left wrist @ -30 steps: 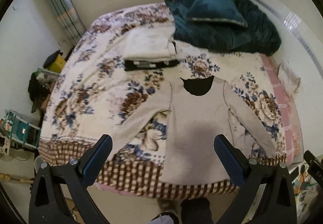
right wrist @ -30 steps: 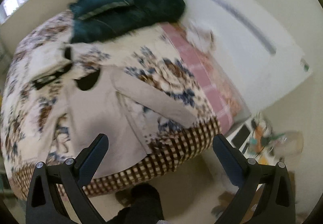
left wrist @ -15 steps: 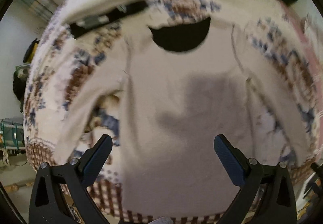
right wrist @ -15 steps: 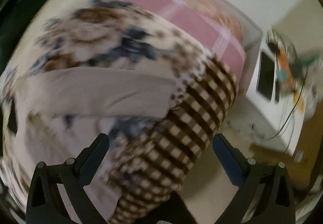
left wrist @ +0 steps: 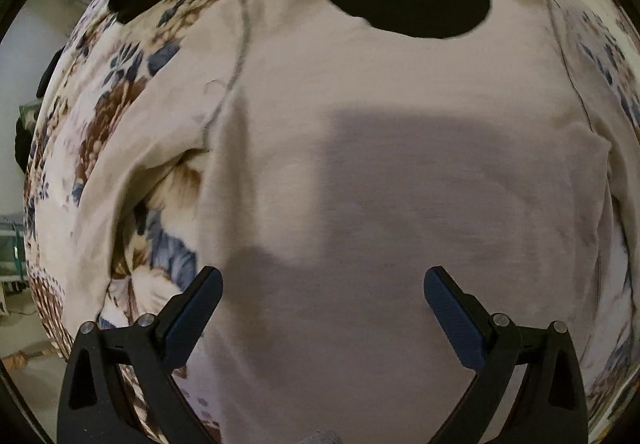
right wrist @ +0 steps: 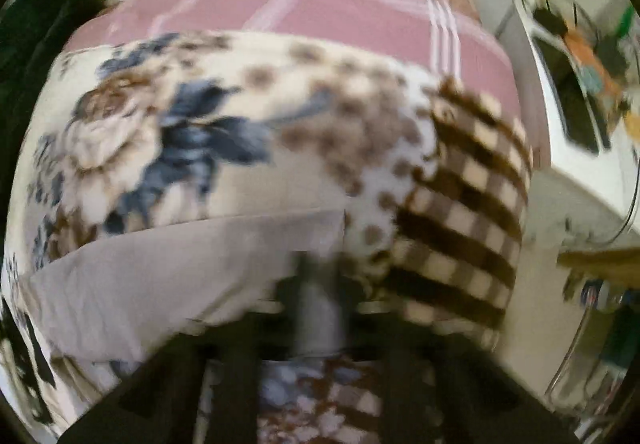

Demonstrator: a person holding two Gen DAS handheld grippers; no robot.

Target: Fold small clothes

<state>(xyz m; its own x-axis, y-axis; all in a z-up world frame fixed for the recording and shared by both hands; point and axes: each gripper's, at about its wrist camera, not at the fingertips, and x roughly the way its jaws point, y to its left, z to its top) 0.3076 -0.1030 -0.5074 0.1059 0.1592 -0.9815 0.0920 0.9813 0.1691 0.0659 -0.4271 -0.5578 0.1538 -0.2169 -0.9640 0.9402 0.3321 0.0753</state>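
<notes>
A pale beige long-sleeved knit top (left wrist: 400, 172) lies flat, front up, on the floral fleece bed cover (left wrist: 120, 104), its dark neck opening at 12 o'clock in the left wrist view and 1 sleeve angling off toward 8 o'clock. The left tongs (left wrist: 320, 308) hover over the lower body of the top, spread wide with nothing between them.

In the right wrist view the picture is heavily blurred. The right sleeve (right wrist: 168, 268) runs in from 9 o'clock and its cuff end sits near the centre, close to the brown checked border (right wrist: 460, 228) of the cover at the bed's edge. The right tongs (right wrist: 316, 308) appear drawn together around the cuff, but blur leaves it uncertain whether they grip it.

The step in hand looks like folding the right sleeve across the body. To do it well, the cuff should be pinched alone, clear of the fleece beneath, then carried level across toward the chest so the fold falls along the shoulder seam. The left tongs could press the body flat to stop it dragging.
</notes>
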